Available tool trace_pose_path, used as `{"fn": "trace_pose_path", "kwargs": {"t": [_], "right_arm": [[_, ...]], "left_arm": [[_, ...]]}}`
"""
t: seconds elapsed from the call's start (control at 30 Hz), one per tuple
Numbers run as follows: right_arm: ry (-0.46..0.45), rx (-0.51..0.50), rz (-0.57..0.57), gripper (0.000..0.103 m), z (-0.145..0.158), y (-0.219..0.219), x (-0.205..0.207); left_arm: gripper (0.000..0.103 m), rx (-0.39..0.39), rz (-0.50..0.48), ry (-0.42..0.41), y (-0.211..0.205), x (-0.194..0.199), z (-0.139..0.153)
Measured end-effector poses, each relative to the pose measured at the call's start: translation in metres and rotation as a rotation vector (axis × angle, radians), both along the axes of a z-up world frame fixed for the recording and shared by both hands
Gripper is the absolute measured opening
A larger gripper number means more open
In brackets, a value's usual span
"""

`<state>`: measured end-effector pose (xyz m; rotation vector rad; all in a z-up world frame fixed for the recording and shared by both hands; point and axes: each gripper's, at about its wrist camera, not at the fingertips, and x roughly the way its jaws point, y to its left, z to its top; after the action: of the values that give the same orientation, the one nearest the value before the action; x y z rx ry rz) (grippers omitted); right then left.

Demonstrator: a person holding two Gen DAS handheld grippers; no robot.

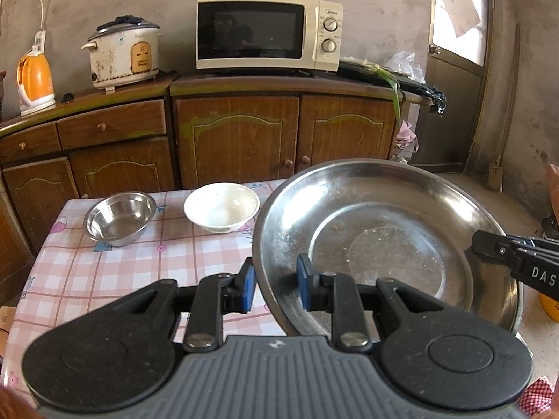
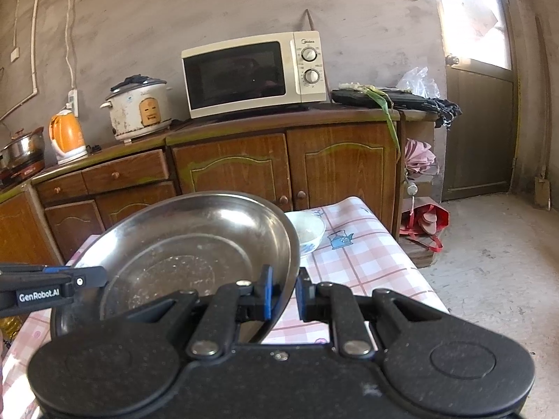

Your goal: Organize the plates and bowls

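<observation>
A large steel plate [image 1: 384, 237] is held above the checked table [image 1: 104, 272] by both grippers. My left gripper [image 1: 276, 288] is shut on its left rim, one blue pad on each side. My right gripper [image 2: 284, 293] is shut on its right rim; the plate also shows in the right wrist view [image 2: 181, 251]. The right gripper's finger shows at the right edge of the left wrist view [image 1: 506, 251]. A small steel bowl [image 1: 120, 218] and a white ceramic bowl [image 1: 222, 207] stand on the far part of the table. The white bowl is partly hidden behind the plate in the right wrist view [image 2: 309, 230].
Behind the table stands a wooden cabinet [image 1: 237, 139] with a microwave [image 1: 267, 31], a rice cooker [image 1: 122, 56] and an orange kettle [image 1: 35, 80] on top. A door [image 2: 478, 122] and a bare concrete floor [image 2: 489, 279] are to the right.
</observation>
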<state>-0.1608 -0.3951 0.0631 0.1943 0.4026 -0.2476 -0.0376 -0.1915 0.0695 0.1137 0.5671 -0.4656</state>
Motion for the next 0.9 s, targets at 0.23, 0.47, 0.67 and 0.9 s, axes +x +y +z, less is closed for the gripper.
{"fn": "trace_pose_path", "kwargs": {"t": [0.23,0.47,0.67,0.9], "right_arm": [[0.002,-0.003,0.016,0.019,0.000,0.006,0.001],[0.005,-0.005,0.033,0.019,-0.001,0.010,-0.001],[0.012,-0.009,0.047,0.019,-0.005,0.017,-0.004],[0.020,-0.007,0.064,0.019,-0.011,0.025,-0.005]], "left_arm": [[0.025,-0.002,0.013,0.001,0.008,-0.002,0.000],[0.025,-0.004,0.024,0.005,0.013,-0.006,-0.002],[0.025,-0.004,0.032,0.012,0.018,-0.008,-0.005],[0.025,0.005,0.044,0.016,0.023,-0.012,-0.007]]}}
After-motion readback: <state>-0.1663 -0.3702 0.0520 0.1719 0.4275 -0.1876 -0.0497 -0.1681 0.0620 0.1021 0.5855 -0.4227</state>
